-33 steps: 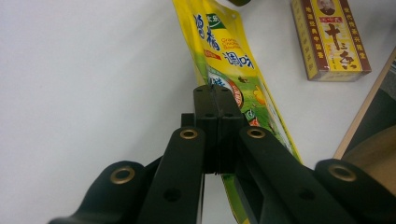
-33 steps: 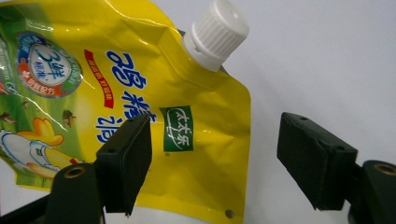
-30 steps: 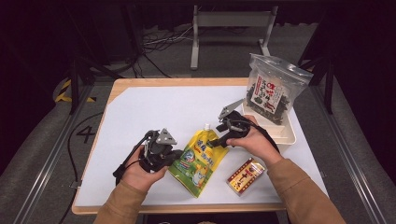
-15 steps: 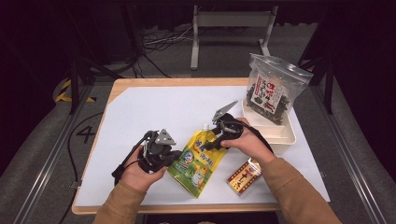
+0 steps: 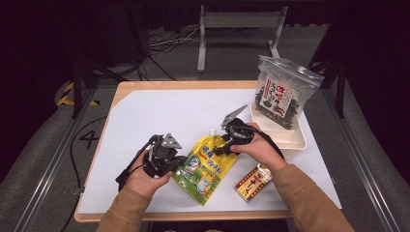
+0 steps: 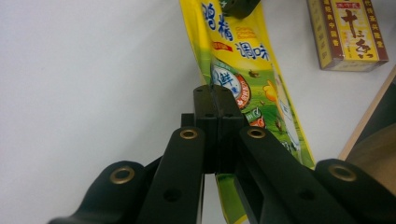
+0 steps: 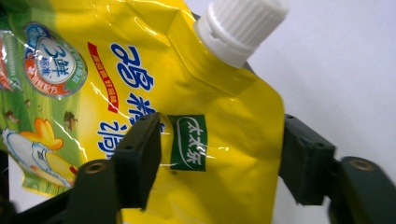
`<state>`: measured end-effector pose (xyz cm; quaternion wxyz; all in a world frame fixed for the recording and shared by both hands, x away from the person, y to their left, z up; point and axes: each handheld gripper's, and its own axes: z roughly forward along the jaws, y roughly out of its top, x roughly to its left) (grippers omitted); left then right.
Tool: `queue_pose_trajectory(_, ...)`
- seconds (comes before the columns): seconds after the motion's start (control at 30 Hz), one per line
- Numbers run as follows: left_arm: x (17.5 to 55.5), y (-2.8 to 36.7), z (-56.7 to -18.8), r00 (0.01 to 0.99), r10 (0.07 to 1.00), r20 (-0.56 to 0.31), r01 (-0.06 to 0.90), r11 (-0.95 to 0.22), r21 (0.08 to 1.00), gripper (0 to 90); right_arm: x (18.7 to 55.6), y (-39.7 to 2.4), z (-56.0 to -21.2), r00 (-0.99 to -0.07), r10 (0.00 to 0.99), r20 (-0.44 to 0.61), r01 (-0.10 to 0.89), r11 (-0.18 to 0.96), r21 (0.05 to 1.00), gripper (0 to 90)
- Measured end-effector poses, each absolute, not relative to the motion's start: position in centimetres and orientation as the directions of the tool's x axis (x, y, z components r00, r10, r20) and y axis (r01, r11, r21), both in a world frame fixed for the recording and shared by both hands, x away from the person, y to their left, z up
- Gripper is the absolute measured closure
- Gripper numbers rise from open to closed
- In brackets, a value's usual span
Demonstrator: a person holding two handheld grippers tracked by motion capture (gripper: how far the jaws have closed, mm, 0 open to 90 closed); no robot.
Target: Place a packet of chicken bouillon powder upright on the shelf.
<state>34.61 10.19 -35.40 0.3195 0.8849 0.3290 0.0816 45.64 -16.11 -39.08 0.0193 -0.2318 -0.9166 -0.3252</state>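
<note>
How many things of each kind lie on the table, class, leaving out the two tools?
Yellow spouted pouch: 1
Clear bag of dark dried food: 1
Small red and yellow box: 1
White tray: 1
Total: 4

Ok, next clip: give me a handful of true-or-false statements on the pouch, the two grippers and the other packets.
1. The left gripper is clamped on an edge of the yellow pouch. True.
2. The pouch's white cap is off and lying on the table. False: it sits on the spout.
3. The right gripper straddles the pouch's top corner below the cap. True; its jaws have just been closing, with the pouch between them.
4. The dark snack bag lies flat on the white sheet. False: it stands upright in the white tray.
5. The small red and yellow box is inside the tray. False: it lies on the sheet near the right forearm.
</note>
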Motion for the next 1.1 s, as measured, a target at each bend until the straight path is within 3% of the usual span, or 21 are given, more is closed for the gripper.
queue_pose_trajectory(0.27, 34.9, 10.1, -35.8, 0.753, 0.655, -0.059, 0.551, -0.580, 0.600, 90.0, 45.4, -17.3, -38.1, -0.880, 0.428, 0.205, 0.460, 0.662, 0.592, 62.5)
queue_pose_trajectory(0.47, 35.1, 10.0, -36.1, 0.748, 0.662, -0.054, 0.559, -0.583, 0.589, 90.0, 45.4, -17.8, -37.6, -0.883, 0.413, 0.225, 0.459, 0.650, 0.605, 72.0)
queue_pose_trajectory(0.7, 35.4, 10.0, -36.5, 0.735, 0.677, -0.048, 0.575, -0.583, 0.575, 90.0, 45.1, -17.8, -37.5, -0.892, 0.382, 0.241, 0.445, 0.654, 0.612, 76.9)
queue_pose_trajectory(1.1, 35.6, 9.9, -36.9, 0.723, 0.689, -0.041, 0.588, -0.584, 0.559, 90.0, 44.6, -17.5, -37.3, -0.895, 0.313, 0.317, 0.445, 0.651, 0.614, 76.4)
